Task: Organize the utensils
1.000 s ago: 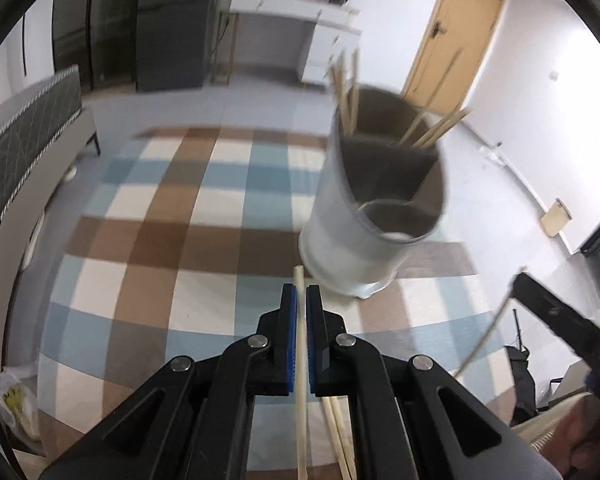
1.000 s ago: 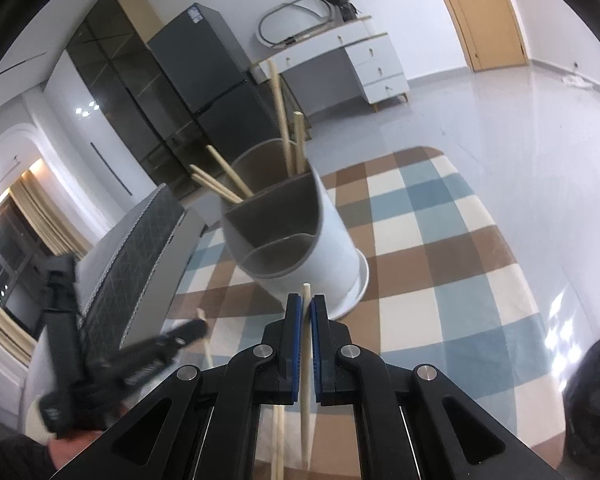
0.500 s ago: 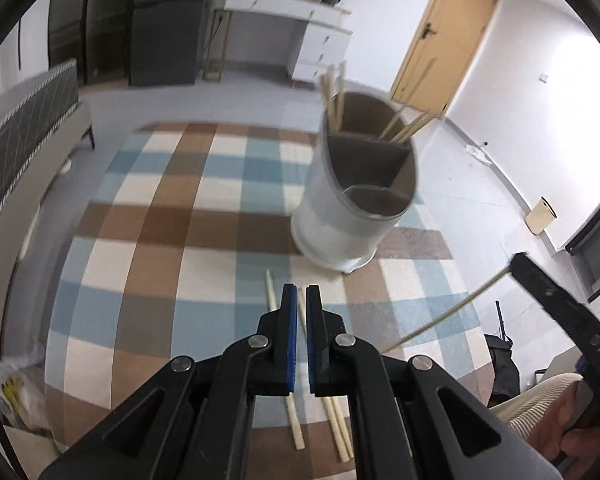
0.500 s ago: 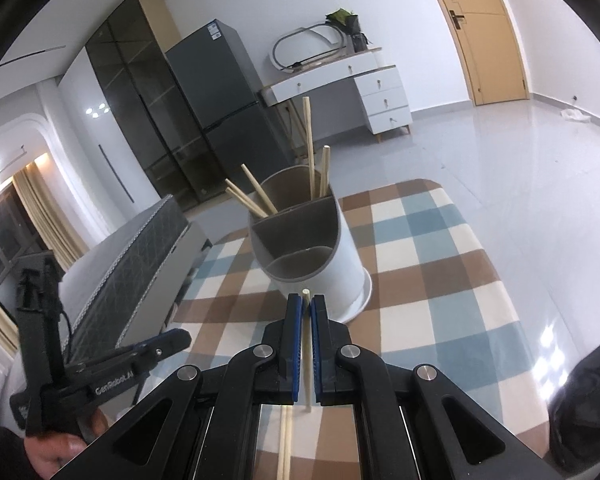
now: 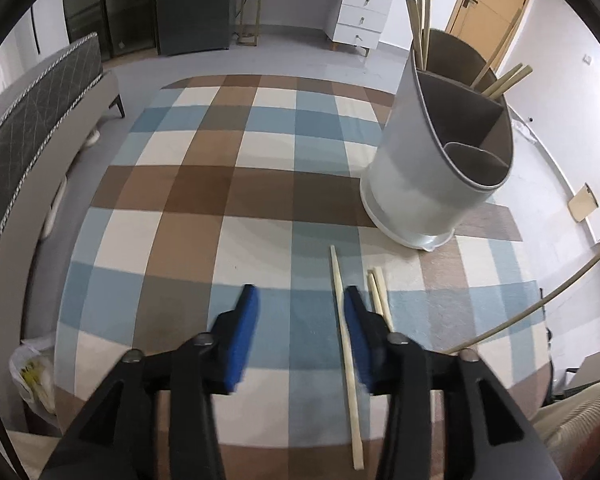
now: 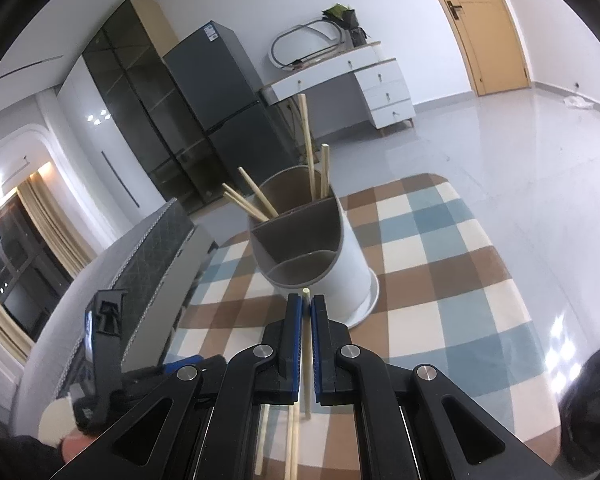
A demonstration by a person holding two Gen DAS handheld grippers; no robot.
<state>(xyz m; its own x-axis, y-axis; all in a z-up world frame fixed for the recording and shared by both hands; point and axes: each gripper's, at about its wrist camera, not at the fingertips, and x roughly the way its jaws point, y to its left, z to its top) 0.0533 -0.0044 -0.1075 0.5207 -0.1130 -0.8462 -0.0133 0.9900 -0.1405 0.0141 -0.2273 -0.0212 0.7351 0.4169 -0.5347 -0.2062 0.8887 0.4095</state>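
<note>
On the checked cloth (image 5: pixel 188 200), seen from the left wrist, the left gripper (image 5: pixel 300 304) hangs with its blue-padded jaws opening and nothing pressed between them. A loose chopstick (image 5: pixel 346 352) lies flat on the cloth in the gap, close against the inner side of the right jaw (whether the pad touches it cannot be told). Just to its right, two more chopsticks (image 5: pixel 376 292) lie side by side, partly hidden behind that jaw. Farther off and to the right stands the white utensil holder (image 5: pixel 416 168), divided into compartments; several chopsticks (image 5: pixel 504 80) lean in its far compartment, while the near ones look bare. In the right wrist view, the right gripper (image 6: pixel 306 308) is clamped on a single chopstick (image 6: pixel 306 340) whose tip shows just past the fingertips, with the holder directly beyond it on the cloth.
</note>
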